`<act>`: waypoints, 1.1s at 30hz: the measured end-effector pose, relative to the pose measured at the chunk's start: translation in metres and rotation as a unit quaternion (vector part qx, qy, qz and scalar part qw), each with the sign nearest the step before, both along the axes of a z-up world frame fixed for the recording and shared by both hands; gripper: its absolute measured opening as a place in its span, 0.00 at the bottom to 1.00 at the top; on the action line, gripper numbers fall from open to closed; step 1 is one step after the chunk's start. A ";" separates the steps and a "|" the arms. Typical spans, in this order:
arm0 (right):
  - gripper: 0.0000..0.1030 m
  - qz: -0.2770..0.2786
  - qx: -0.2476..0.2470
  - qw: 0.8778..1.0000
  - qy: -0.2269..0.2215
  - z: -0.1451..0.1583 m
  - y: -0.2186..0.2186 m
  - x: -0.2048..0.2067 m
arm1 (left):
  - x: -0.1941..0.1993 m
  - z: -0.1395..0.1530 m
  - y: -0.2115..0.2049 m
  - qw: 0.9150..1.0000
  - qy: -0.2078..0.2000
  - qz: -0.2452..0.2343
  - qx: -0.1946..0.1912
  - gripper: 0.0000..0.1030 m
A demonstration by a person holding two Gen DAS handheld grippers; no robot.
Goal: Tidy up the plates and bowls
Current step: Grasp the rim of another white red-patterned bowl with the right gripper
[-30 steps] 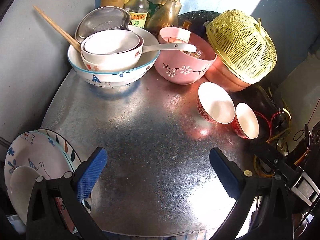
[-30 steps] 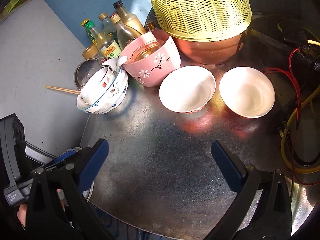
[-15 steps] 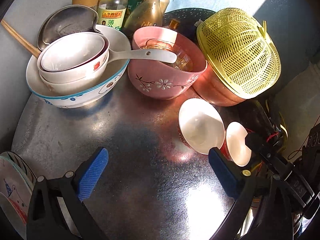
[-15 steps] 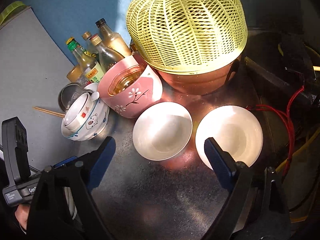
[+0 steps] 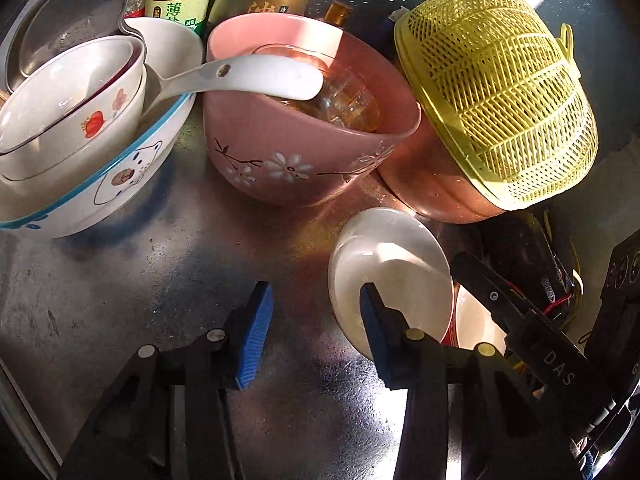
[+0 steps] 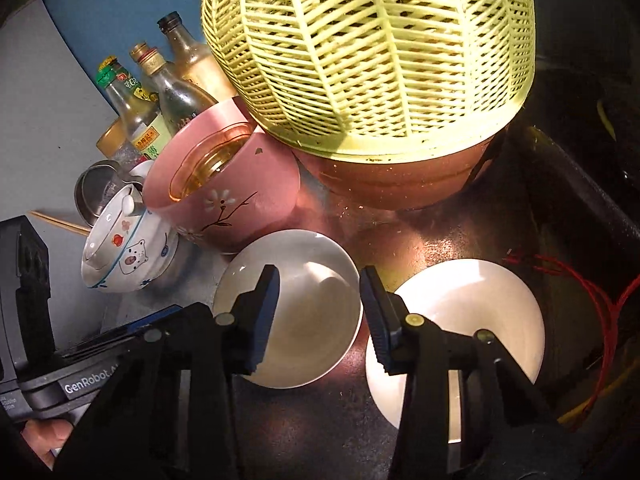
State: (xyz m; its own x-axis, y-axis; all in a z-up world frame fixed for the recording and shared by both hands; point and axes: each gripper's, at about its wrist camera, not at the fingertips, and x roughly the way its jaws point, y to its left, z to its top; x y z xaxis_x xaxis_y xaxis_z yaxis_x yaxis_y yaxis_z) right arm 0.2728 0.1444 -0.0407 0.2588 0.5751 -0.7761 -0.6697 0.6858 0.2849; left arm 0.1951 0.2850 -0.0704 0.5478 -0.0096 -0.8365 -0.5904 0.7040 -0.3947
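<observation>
**Both grippers closing in on the two small white bowls**

Nearest the lenses, the left gripper [image 5: 312, 312] is seen with its jaws closing, partly apart. One blue pad is hovering over bare metal and the other is set just inside the near rim of the left white bowl [image 5: 394, 264]. So the rim is between the pads, but no squeeze can be made out yet.

The right gripper [image 6: 318, 304] is also caught mid-close, jaws partly apart. The right-hand wall of that same bowl [image 6: 304, 308] appears to sit between its pads, and the second white bowl [image 6: 476, 312] is just beside the right pad. No clamp is seen there either, though real contact can't be told from this angle.

The step in hand is judged to be the pick-up of these two small bowls, probably so they can be nested. For the next move, one gripper would need to be shifted onto the second bowl, a rim pinched firmly, and the bowl lifted straight so it isn't tipped into its neighbour.

Further back, a pink flowered bowl [image 5: 304, 128] with a glass inside is parked against a copper-coloured pot [image 6: 400, 176] capped by a yellow plastic basket [image 6: 372, 48]. A stack of bowls in a bear-print bowl [image 5: 100, 168] is bridged to the pink one by a white spoon [image 5: 248, 80].

Everything is carried by a mottled metal surface [image 5: 160, 280], sunlit in patches. Sauce bottles [image 6: 152, 100] are lined along a blue wall, and red wires [image 6: 592, 288] are trailing off the right edge.
</observation>
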 end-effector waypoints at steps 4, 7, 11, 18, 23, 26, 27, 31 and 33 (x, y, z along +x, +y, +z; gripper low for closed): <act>0.37 0.003 -0.016 1.000 0.002 -0.009 0.005 0.005 | 0.006 -0.009 -0.002 1.000 0.006 -0.003 -0.005 0.36; 0.35 0.003 -0.022 1.000 0.005 -0.014 0.008 0.007 | 0.010 -0.014 -0.001 1.000 0.008 -0.002 -0.007 0.33; 0.32 0.004 -0.029 0.999 0.013 -0.020 0.010 0.009 | 0.019 -0.021 -0.002 1.000 0.016 -0.004 -0.017 0.26; 0.24 0.002 -0.041 0.999 0.012 -0.023 0.012 0.008 | 0.031 -0.034 -0.004 0.999 0.027 -0.018 -0.031 0.09; 0.14 -0.003 -0.043 0.999 0.010 -0.022 0.009 0.007 | 0.028 -0.032 -0.008 0.999 0.029 -0.019 -0.025 0.06; 0.09 -0.001 -0.035 0.999 0.012 -0.021 0.007 0.006 | 0.020 -0.025 -0.009 0.999 0.024 -0.018 -0.021 0.06; 0.09 -0.001 -0.033 0.999 0.011 -0.020 0.007 0.004 | 0.018 -0.021 -0.011 0.999 0.022 -0.019 -0.018 0.06; 0.09 -0.001 -0.021 1.000 0.008 -0.012 0.006 -0.003 | 0.012 -0.009 -0.013 1.000 0.014 -0.021 -0.011 0.06; 0.09 0.000 -0.013 1.000 0.009 -0.007 0.004 -0.008 | 0.005 -0.003 -0.015 1.000 0.008 -0.019 -0.009 0.06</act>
